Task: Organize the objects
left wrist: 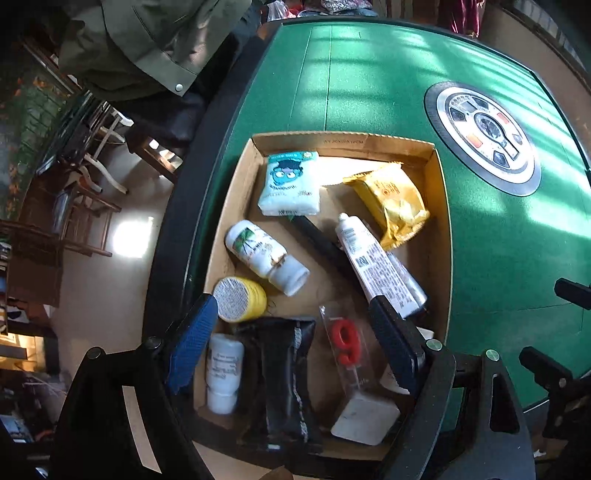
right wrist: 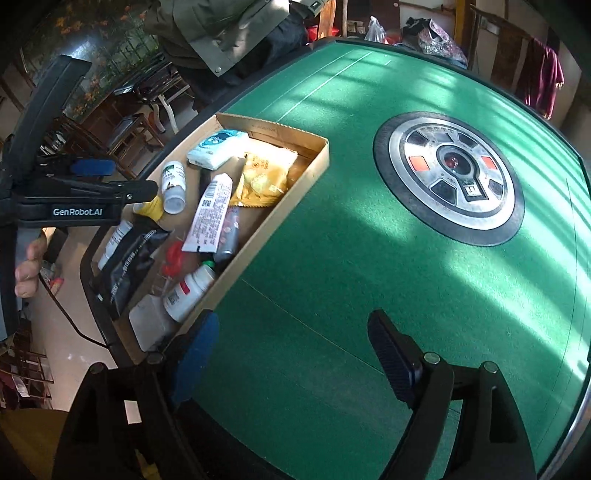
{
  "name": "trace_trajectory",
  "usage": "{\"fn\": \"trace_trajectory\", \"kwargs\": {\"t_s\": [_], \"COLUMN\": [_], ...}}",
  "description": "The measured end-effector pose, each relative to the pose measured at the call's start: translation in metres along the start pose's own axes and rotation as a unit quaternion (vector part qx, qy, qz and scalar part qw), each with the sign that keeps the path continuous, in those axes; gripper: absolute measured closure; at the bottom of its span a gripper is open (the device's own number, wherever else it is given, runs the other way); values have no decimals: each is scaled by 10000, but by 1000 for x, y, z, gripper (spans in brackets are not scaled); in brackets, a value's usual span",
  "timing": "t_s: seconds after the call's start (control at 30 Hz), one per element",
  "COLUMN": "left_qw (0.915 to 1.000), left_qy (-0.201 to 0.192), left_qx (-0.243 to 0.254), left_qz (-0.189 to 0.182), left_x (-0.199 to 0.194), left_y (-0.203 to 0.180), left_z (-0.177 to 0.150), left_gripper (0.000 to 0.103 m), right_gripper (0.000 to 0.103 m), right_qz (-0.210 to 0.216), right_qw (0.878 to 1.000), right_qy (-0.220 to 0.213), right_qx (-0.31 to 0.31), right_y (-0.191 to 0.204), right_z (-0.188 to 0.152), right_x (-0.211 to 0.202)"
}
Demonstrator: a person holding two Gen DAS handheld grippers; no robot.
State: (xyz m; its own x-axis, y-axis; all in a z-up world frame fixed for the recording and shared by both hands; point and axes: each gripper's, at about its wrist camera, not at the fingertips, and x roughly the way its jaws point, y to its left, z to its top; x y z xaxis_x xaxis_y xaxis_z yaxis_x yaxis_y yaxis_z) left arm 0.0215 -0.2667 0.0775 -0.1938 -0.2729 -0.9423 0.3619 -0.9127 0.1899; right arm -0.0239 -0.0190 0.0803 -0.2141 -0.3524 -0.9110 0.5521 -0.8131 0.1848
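Green felt table [right wrist: 332, 258], cardboard tray [left wrist: 439, 206] below wide-open empty left tool [left wrist: 295, 343]; right tool [right wrist: 295, 350] likewise.

the left gripper [left wrist: 295, 339] is pointing steeply downward, its jaws standing wide apart with nothing pressed between the pads. the right gripper [right wrist: 295, 354] is tilting down likewise, jaws spread and empty. a hand [right wrist: 27, 266] is gripping the left handle.

A green table [right wrist: 332, 258] carries a round control dial [right wrist: 448, 179]; wooden chairs [left wrist: 85, 218] stand left; a plastic bag [right wrist: 375, 31] lies far off.
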Motion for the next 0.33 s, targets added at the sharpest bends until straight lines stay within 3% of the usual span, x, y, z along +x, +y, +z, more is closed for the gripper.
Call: {"fn": "trace_trajectory", "kwargs": {"t_s": [0.17,0.33], "left_qw": [9991,9954], "left_qy": [262,375], "left_qx": [89,164], "left_qz": [-322,-868], "left_x": [1,-2], "left_y": [-36,-71], "left_z": [-19,-31], "left_gripper": [18,18], "right_gripper": [20,20], "right_qz": [-127,-326], "right_qw": [9999,9994], "right_qy": [29,-33], "right_qx": [-33,-105], "right_y": [-10,-20], "right_z": [-22,-33], "right_x": [-8,-18]}}
